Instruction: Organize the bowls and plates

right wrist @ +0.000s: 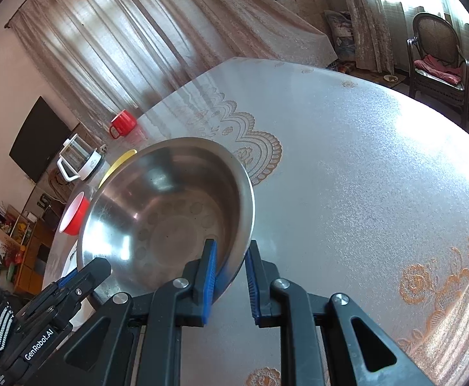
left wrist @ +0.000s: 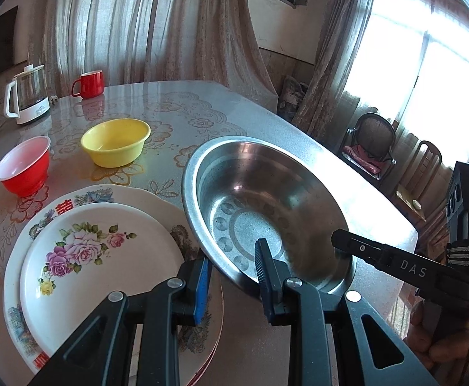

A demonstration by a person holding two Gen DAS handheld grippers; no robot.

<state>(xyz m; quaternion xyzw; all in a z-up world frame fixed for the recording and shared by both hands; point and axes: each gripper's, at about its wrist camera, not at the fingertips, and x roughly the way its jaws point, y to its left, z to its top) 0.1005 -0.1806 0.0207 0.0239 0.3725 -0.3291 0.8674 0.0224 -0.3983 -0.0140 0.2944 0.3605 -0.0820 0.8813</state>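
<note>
A steel bowl (left wrist: 260,199) is tilted above the table, its near edge over the stacked plates. My left gripper (left wrist: 234,267) straddles its near-left rim, one finger inside and one outside, with a gap still showing. My right gripper (right wrist: 231,263) is shut on the bowl (right wrist: 170,212) at its right rim; it also shows in the left wrist view (left wrist: 344,244). A floral plate (left wrist: 99,267) lies on a larger patterned plate (left wrist: 128,193). A yellow bowl (left wrist: 115,143) and a red bowl (left wrist: 23,167) stand behind them.
A red mug (left wrist: 89,84) and a white glass kettle (left wrist: 27,96) stand at the table's far left. The table's right edge (left wrist: 379,199) is close to the steel bowl. Chairs (left wrist: 372,144) stand beyond it by the window.
</note>
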